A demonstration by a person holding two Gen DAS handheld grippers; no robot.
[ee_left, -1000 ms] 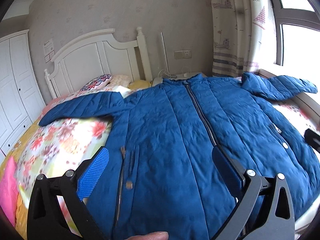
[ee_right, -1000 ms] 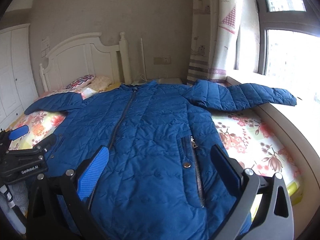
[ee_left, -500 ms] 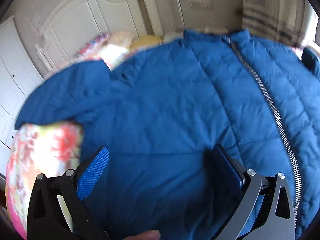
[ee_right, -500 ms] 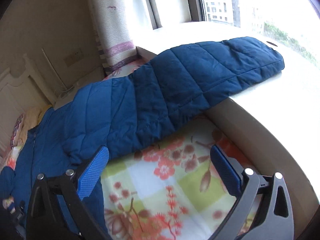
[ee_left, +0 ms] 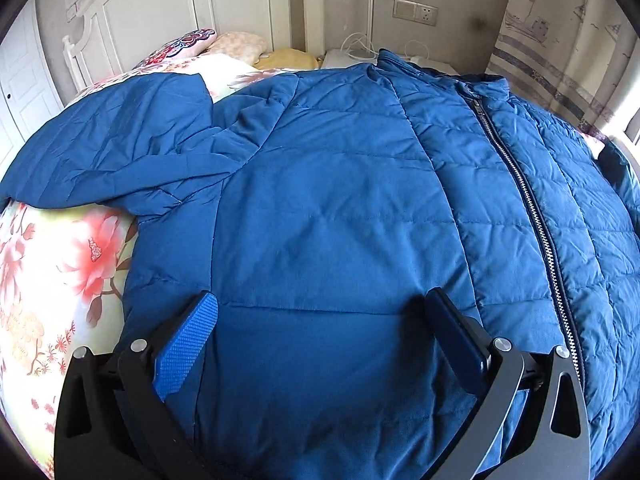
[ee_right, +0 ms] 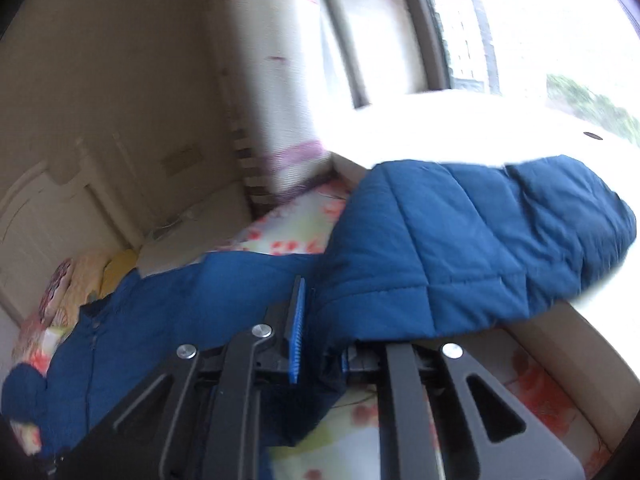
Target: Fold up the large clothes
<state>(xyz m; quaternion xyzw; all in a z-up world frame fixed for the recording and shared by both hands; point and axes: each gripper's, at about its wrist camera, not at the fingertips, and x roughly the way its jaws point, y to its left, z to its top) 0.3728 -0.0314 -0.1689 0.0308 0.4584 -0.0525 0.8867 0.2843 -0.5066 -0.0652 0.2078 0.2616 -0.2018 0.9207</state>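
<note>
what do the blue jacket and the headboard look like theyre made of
Blue quilted puffer jacket: looks like thin woven synthetic shell over soft padding, matte with slight sheen; stitched panels puff between seams, and the zipper gleams like metal. White panelled headboard: probably painted wood, smooth satin finish with routed panels.

The quilted blue puffer jacket [ee_left: 340, 208] lies front-up on the floral bedsheet [ee_left: 60, 264], filling the centre and right of the left wrist view. Its zipper [ee_left: 520, 184] runs down the right side of the frame. One sleeve [ee_left: 120, 152] stretches to the left edge. At lower centre, the left gripper [ee_left: 322, 316] sits over the jacket's chest, one finger on each side. Behind the jacket, upper left, pillows [ee_left: 208, 42] rest against the white wooden headboard [ee_left: 160, 12].

In the right wrist view, the other sleeve [ee_right: 480, 248] lies at centre right across the windowsill [ee_right: 460, 128], with the right gripper [ee_right: 320, 336] below it, at lower centre.
</note>
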